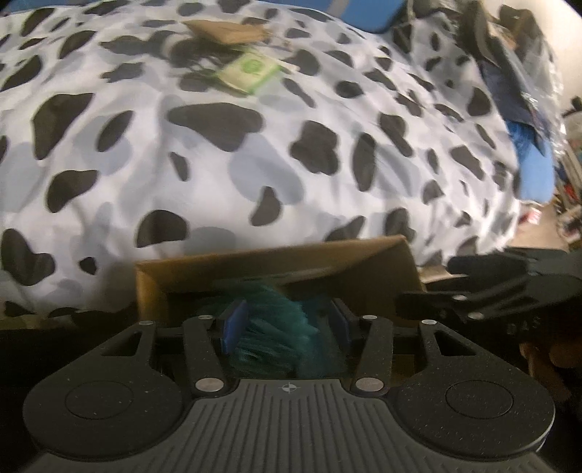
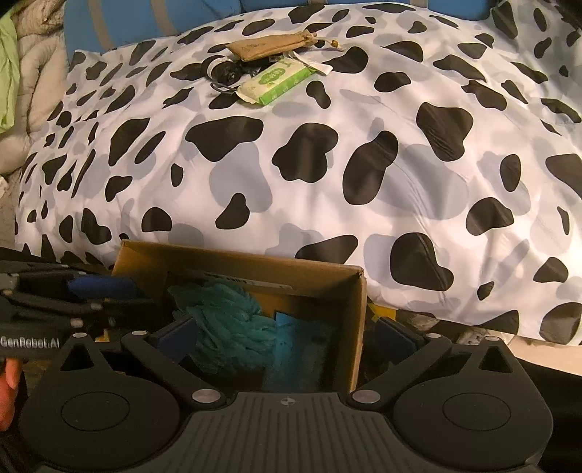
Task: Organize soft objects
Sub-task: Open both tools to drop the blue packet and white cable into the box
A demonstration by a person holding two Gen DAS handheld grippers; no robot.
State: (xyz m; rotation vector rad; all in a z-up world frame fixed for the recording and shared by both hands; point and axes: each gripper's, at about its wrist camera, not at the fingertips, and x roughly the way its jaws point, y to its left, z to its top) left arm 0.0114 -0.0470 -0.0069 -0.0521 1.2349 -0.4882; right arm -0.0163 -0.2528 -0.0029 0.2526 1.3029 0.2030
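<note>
A cardboard box stands at the near edge of a cow-print duvet. Inside it lie a teal yarn bundle and a blue sponge-like block. My right gripper is open, its fingers straddling the box's right wall, holding nothing. My left gripper hovers over the box with the teal yarn between its blue pads; the jaws stand apart around it. The left gripper also shows in the right wrist view.
On the far duvet lie a tan drawstring pouch, a green tissue pack and black earphones. Blue pillows line the back. Dark clothes lie at the right.
</note>
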